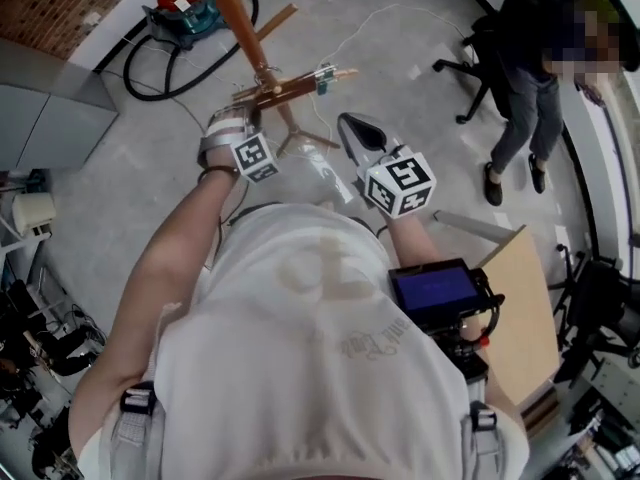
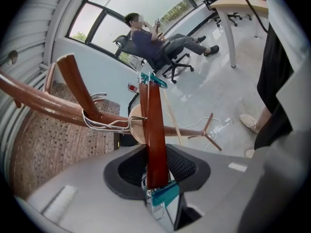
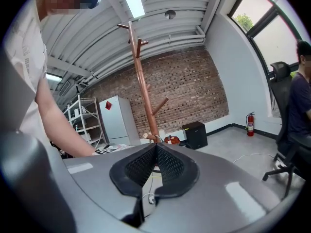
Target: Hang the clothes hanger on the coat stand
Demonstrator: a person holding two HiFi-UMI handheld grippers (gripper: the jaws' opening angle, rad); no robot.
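Head view: the left gripper (image 1: 258, 108) reaches up to the stand (image 1: 232, 13), meeting the wooden hanger (image 1: 295, 86), which lies crosswise against the stand's pole. The right gripper (image 1: 350, 128) hangs to the right of the stand, just below the hanger and clear of it. A red and teal vacuum (image 1: 185, 8) sits on the floor left of the stand. A person (image 1: 530, 78) is at an office chair well to its right.

Left gripper view: the jaws grip the hanger (image 2: 155, 125) by its wooden bar, with a black pad close against each side. A teal clip (image 2: 165, 194) shows at the bar's near end. The hanger's wire hook (image 2: 104, 124) sits in the crook where a peg (image 2: 73, 81) branches from the stand's pole. Beyond the stand, a seated person (image 2: 155, 40) is by the window.

Right gripper view: the jaws are closed, pad against pad, with nothing between them. The stand (image 3: 142, 86) rises straight ahead before a brick wall (image 3: 194, 91).
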